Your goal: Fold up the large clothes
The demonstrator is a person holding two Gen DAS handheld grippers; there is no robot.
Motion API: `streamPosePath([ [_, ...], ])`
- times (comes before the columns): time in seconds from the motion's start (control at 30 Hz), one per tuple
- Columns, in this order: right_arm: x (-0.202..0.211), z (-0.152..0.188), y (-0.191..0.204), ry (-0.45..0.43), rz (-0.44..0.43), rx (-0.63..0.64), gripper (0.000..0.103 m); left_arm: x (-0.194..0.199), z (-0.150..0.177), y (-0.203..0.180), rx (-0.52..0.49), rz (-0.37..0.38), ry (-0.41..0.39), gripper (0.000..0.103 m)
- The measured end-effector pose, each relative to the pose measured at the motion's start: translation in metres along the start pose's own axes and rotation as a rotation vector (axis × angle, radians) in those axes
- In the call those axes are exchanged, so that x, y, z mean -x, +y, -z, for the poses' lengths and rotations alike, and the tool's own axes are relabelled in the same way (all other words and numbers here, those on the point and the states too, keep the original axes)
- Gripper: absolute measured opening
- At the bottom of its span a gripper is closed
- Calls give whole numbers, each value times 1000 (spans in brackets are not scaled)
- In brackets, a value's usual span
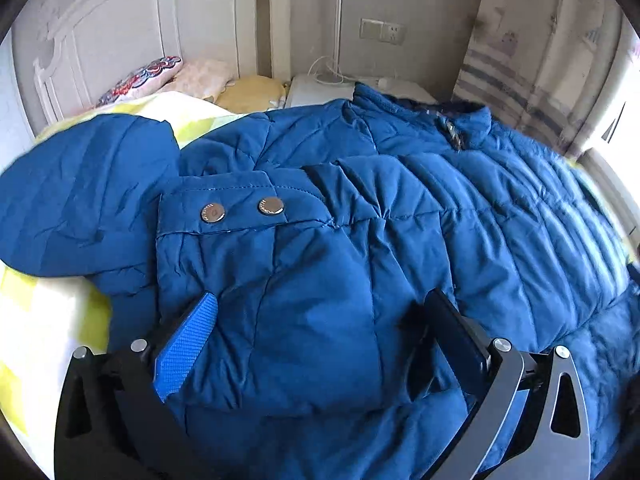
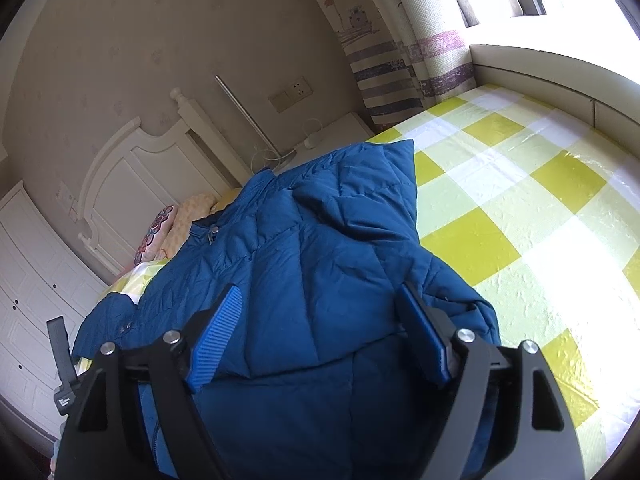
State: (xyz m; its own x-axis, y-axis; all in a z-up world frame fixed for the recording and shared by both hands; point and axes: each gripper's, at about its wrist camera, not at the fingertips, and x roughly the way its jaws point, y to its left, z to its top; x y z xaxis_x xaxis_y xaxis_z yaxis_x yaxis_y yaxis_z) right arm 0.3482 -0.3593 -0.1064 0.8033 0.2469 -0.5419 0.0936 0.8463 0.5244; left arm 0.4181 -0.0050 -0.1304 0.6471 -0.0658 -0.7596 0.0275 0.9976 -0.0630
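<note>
Blue jacket point(image 1: 320, 208) under both grippers (on bed): left point(image 1: 320, 312) & right point(image 2: 320, 308) spread apart, gripping nothing.

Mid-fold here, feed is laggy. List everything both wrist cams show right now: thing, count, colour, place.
Puffer jacket: one, blue, spread on the bed, a sleeve laid across its front.
Snap buttons: two, silver, on the sleeve cuff.
Zipper pull: one, metal, at the collar.
Bed cover: one, yellow and white check, under the jacket.
Pillows: several at the headboard, one floral, one pale peach, one yellow.
Headboard: one, white, far end of the bed.
Nightstand: one, white, beside the bed, a white cable on top.
Wall socket: one plate group, beige.
Curtain: one, cream with purple stripes, by the window.
Left gripper: open, over the sleeve.
Right gripper: open, over the jacket.
</note>
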Motion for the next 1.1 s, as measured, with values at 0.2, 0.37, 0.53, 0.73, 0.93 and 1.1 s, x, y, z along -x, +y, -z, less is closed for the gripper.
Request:
streamPosePath([
  [0.2,-5,1,12,15,82,59,79,7,2,10,50,54,-28,99],
  [0.37,-15,4,33,68,219,164,79,10,3,15,77,89,-43,99],
  [0.53,-17,12,70,53,270,245,82,12,3,19,97,112,-53,99],
  [0.73,-64,39,109,202,301,522,100,12,3,19,99,115,-53,99],
  [0.93,-51,27,117,174,318,439,100,14,1,21,109,130,-58,99],
  [1.1,-63,39,139,167,254,533,100,16,2,25,125,148,-70,99],
])
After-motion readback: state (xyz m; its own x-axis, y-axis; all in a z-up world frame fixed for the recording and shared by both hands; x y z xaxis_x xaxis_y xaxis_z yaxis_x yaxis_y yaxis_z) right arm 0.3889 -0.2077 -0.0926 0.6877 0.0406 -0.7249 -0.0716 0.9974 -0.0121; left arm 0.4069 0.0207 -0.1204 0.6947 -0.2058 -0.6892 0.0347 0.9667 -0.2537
